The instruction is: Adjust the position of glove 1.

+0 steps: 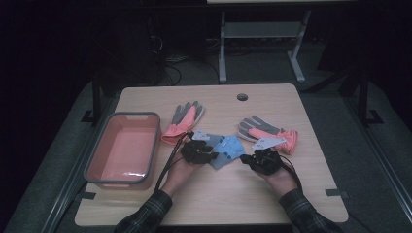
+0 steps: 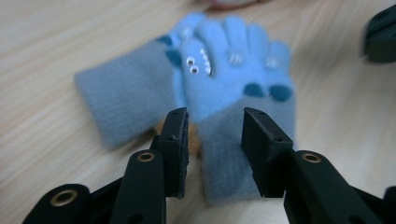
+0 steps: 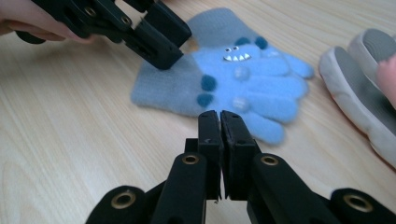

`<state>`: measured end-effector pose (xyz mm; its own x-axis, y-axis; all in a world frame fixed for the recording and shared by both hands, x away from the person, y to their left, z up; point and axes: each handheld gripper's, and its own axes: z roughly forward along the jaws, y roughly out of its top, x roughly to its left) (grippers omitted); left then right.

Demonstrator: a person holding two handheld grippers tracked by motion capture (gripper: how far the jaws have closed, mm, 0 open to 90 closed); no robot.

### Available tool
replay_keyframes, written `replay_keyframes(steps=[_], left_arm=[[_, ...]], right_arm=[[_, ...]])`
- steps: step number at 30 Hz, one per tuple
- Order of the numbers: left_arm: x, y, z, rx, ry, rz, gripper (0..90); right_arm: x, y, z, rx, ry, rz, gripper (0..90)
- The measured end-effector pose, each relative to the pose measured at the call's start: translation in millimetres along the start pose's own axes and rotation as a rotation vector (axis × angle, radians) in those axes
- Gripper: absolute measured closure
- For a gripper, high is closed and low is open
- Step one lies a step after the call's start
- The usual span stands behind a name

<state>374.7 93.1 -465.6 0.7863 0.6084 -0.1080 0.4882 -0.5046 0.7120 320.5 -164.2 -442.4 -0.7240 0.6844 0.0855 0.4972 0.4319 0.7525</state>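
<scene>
Two light blue knit gloves (image 1: 228, 150) with monster faces lie overlapped at the table's middle. In the left gripper view the top blue glove (image 2: 229, 88) points its grey cuff at me. My left gripper (image 2: 215, 135) is open, its jaws standing either side of that cuff, low over it. It sits left of the gloves in the high view, left gripper (image 1: 206, 154). My right gripper (image 3: 220, 119) is shut with nothing in it, just short of the blue glove's (image 3: 243, 84) fingers; it is right of the gloves as the right gripper (image 1: 250, 158).
A pink basin (image 1: 135, 115) with a grey rim stands at the table's left. One pink-and-grey work glove (image 1: 184, 121) lies behind the left gripper, another work glove (image 1: 269, 132) behind the right one. A cable hole (image 1: 242, 96) sits near the far edge.
</scene>
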Motion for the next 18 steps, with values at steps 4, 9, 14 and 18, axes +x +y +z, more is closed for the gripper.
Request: replay_keyframes(steps=[4, 9, 14, 18], left_arm=[[2.6, -0.3, 3.2, 0.011, -0.011, -0.023, 57.5], [3.3, 1.9, 4.3, 0.023, -0.06, -0.024, 79.4], [-1.4, 5.5, -1.2, 0.022, -0.024, 0.029, 82.2], [-7.6, 16.1, -20.3, -0.022, 0.083, 0.146, 82.3]], right_arm=[[-2.2, -4.3, -6.1, 0.0, -0.002, 0.007, 86.3], [-1.9, -7.0, -10.2, -0.004, -0.004, 0.016, 86.1], [0.0, -5.8, -9.2, -0.002, 0.009, 0.012, 86.1], [1.7, -5.9, -6.0, 0.008, 0.025, 0.003, 86.1]])
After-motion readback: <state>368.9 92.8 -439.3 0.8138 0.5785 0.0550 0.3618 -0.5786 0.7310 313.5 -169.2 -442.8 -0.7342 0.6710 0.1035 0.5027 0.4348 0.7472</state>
